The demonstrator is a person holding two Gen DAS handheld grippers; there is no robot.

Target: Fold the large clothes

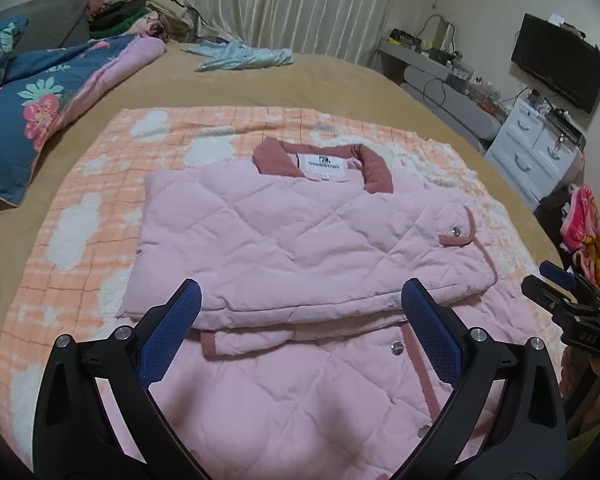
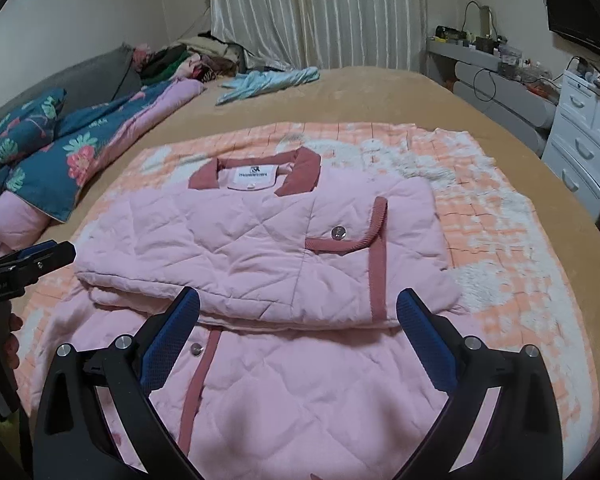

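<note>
Quilted pink jacket (image 1: 284, 236) lies folded on fluffy checked blanket (image 1: 100, 184); both hand-held grippers (image 1: 300, 300) (image 2: 298, 304) gape wide, empty.

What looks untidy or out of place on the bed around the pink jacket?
The pink quilted jacket lies neatly folded on the orange blanket. A light blue garment lies crumpled at the far side, and a floral quilt is bunched up beside it.
</note>
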